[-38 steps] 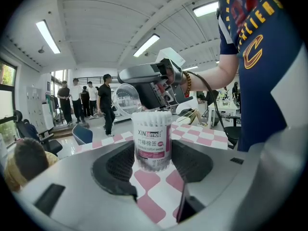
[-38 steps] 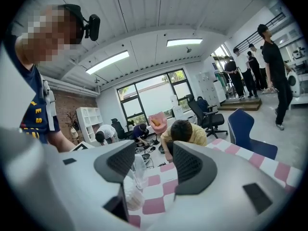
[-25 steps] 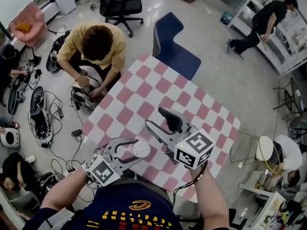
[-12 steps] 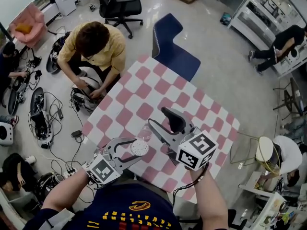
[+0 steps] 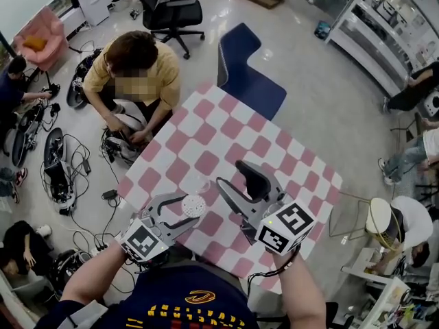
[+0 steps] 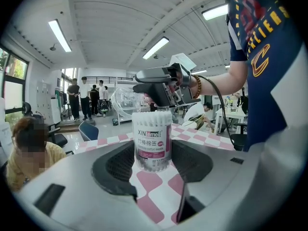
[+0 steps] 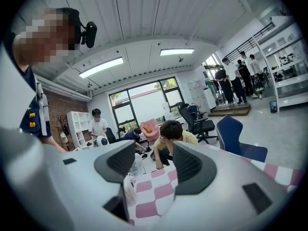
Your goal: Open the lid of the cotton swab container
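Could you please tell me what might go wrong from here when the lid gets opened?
1. The left gripper grips the cotton swab container by its lower half, so a pull at the top could tip it or drag it from that grasp.
2. The right gripper is open, empty and off to the container's side; moving in, it could knock the container.
3. The container looks full; a jerky opening might scatter swabs over the table.

Bright, even light from long white ceiling strip lamps [image 6: 60, 35] high above the jaws, plus daylight through tall windows [image 7: 144, 102] beyond the right gripper's [image 7: 153, 160] jaws. Shadows faint. Both gripper views bow at the rims, corners black; the clear cylindrical cotton swab container [image 6: 152, 134] between the left gripper's [image 6: 153, 152] jaws looks sharp.
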Action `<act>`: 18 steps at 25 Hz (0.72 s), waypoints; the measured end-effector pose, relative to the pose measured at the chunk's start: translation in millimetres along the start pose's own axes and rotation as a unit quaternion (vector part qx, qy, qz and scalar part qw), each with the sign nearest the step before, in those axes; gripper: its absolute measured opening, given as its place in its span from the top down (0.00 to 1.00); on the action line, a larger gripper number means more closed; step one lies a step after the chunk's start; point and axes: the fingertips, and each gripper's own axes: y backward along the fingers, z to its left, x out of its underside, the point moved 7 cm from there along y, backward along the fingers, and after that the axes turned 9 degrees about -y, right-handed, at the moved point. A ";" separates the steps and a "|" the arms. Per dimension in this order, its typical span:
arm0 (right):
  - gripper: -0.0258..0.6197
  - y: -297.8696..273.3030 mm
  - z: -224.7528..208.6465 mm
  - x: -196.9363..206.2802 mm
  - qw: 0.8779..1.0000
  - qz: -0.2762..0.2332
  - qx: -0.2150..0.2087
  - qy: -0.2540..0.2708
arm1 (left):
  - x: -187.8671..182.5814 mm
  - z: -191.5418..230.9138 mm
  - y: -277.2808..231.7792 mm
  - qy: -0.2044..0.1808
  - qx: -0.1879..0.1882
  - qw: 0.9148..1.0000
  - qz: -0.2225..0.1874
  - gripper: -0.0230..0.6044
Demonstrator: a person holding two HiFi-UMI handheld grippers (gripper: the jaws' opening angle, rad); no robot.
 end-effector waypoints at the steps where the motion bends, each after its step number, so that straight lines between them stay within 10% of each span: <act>1: 0.58 2.6 0.3 -0.1 1.000 -0.005 0.004 0.001 | 0.1 1.5 0.1 -0.001 -0.003 1.000 0.000 0.57; 18: 0.72 23.0 21.1 36.8 0.999 -0.010 0.029 -0.037 | -1.9 18.0 6.4 0.008 -0.042 0.999 -0.008 0.57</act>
